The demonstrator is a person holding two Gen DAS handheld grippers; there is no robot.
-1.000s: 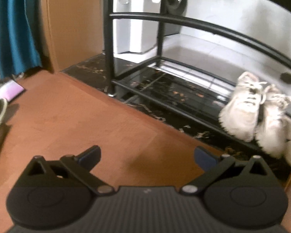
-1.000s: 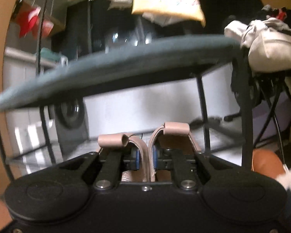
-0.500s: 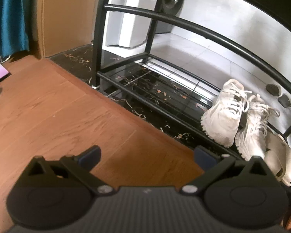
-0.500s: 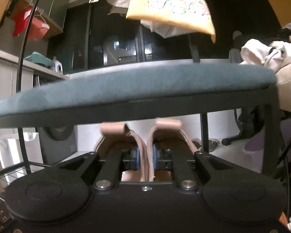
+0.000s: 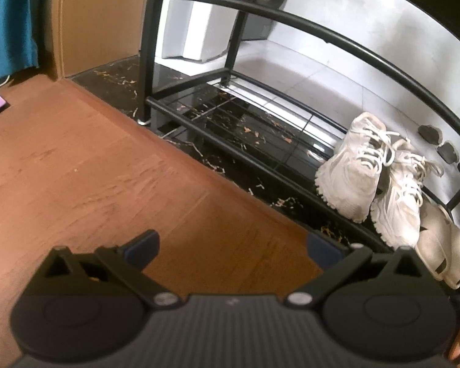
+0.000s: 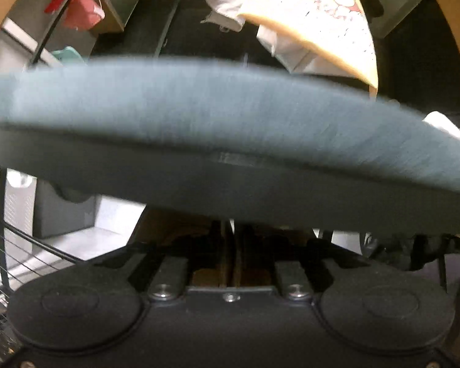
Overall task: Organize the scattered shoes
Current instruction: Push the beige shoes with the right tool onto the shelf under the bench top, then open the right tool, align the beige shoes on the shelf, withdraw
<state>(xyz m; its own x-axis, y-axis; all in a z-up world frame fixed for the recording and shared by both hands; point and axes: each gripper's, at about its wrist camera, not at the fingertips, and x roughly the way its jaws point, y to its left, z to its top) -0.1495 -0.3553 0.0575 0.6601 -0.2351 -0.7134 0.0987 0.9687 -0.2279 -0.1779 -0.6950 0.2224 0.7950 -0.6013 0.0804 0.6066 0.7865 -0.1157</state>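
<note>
- Left wrist view: left gripper [image 5: 233,245] jaws spread wide, nothing between them; it hangs over the wood floor [image 5: 76,184], tilted down.
- Black metal rack [image 5: 291,18] stands beyond the floor edge on a dark marble strip [image 5: 116,76]. Lower wire shelf is bare on its left part.
- Two white sneakers [image 5: 352,168] sit side by side at the shelf's right end, toes toward the camera and overhanging the front rail. Right one touches the left.
- A cream sandal [image 5: 441,245] lies just right of the sneakers, at frame edge.
- Blue curtain [image 5: 9,18] top left, white box [image 5: 199,15] behind the rack.
- Right wrist view: right gripper [image 6: 230,263] is clamped down narrow on two thin tan edges, apparently a pair of sandals [image 6: 227,257] held together. That area is dark and blurred, so only the edges between the pads can be made out.
- A grey-blue padded top [image 6: 230,116] of the rack fills the mid frame just above the gripper; the held pair sits below it, in shadow.
- Wire shelf [image 6: 12,251] shows at lower left. Hanging laundry [image 6: 306,15] above, blurred.
</note>
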